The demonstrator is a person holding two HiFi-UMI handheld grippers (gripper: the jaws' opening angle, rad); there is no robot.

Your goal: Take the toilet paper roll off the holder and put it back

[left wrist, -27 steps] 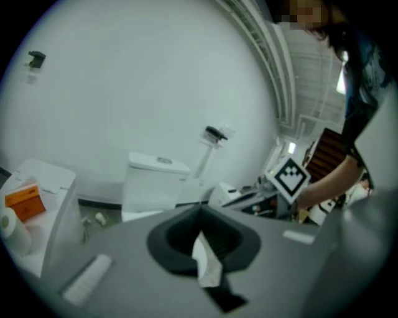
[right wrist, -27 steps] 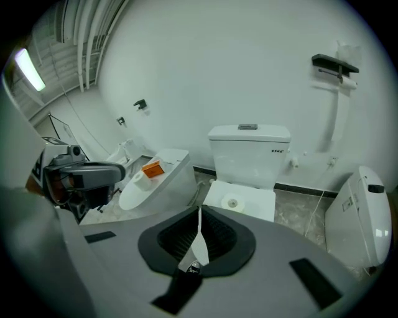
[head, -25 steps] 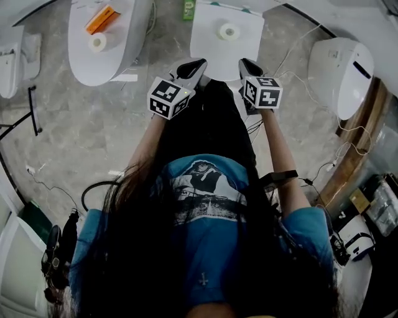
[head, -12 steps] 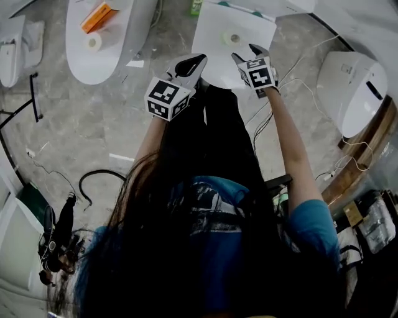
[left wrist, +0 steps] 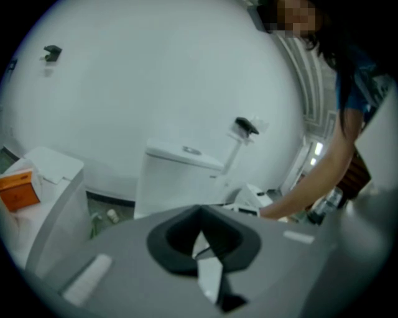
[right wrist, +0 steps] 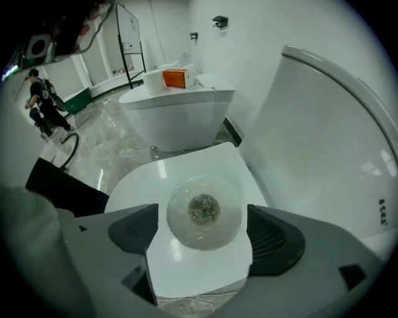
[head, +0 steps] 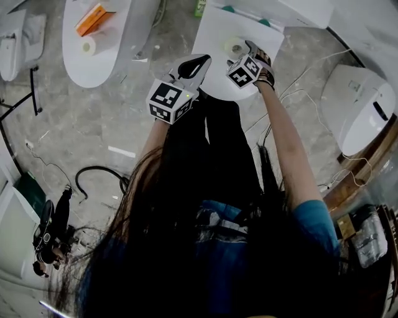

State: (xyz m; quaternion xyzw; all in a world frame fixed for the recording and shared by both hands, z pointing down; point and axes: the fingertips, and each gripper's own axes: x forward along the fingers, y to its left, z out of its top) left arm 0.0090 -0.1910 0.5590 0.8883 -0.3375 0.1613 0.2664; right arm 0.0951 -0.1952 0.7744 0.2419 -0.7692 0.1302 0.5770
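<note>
A person in a blue shirt leans over a white toilet (head: 214, 81), a claw in each hand. The roll (head: 235, 46), wrapped in clear film, stands on end on the closed lid (head: 208, 37), near the tank (right wrist: 323, 136).

The right claw (head: 250, 52) points steeply down over the roll. Its jaws have just been opening and now stand wide. In the right gripper view the roll (right wrist: 204, 211) sits between the two dark pads (right wrist: 134, 231), and neither pad touches it. The glossy lid (right wrist: 186, 267) shows bare all round the roll.

The left claw (head: 194, 64) hangs to the left of the right one, over the lid's front edge, well clear of the roll. Its jaws are pressed together with nothing between them, as the left gripper view (left wrist: 200, 223) shows. That view looks out level at a white wall.

On the marble floor (head: 93, 124) to the left stands a second toilet (head: 99, 62). It carries an orange box (head: 90, 18) and another roll (head: 90, 45). A third toilet (head: 364, 105) stands at the right, with cables trailing across the floor beside it. In the right gripper view another person (right wrist: 40, 102) stands at the far end of the room.
</note>
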